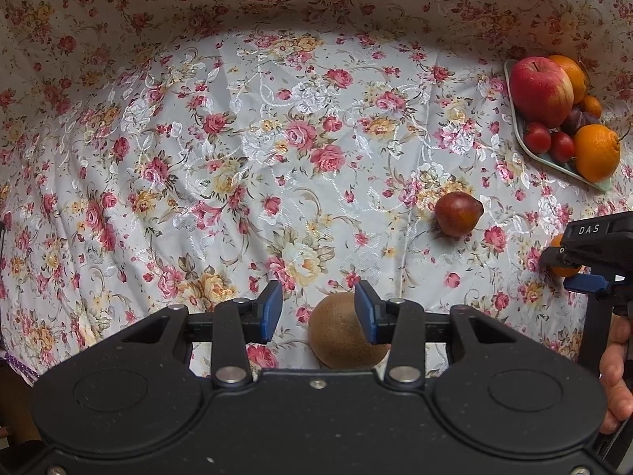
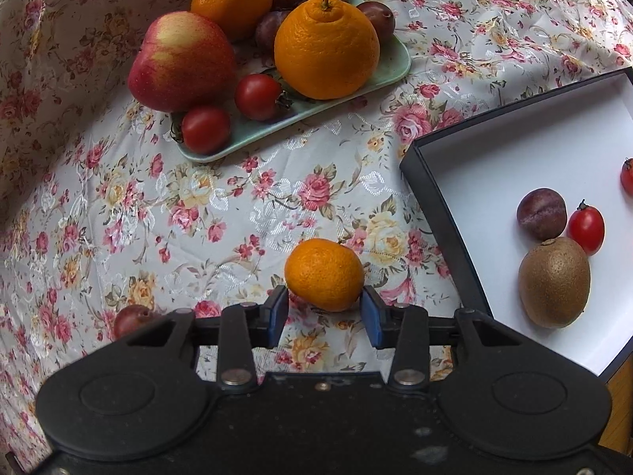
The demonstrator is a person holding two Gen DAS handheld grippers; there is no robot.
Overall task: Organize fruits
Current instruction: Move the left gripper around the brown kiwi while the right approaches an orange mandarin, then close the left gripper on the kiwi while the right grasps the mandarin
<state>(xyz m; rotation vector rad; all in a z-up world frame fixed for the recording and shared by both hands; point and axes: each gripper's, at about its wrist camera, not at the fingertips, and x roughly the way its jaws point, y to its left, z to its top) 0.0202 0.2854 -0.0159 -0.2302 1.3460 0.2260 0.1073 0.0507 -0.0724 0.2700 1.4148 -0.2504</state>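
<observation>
Left gripper [image 1: 318, 312] jaws apart over kiwi [image 1: 348, 332]; right gripper [image 2: 324, 316] jaws apart, flanking mandarin [image 2: 324, 274], not pressing.
Both fruits resting on floral tablecloth [image 1: 237, 158]. Box [image 2: 447, 213] beside right gripper: second kiwi [image 2: 554, 282], plum [image 2: 541, 216], cherry tomato [image 2: 586, 228]. Green tray [image 2: 391, 67] behind mandarin.

two kiwis [image 1: 348, 332], one apple [image 2: 182, 67], five tomatoes [image 2: 205, 128], one pear [image 1: 459, 213].
</observation>
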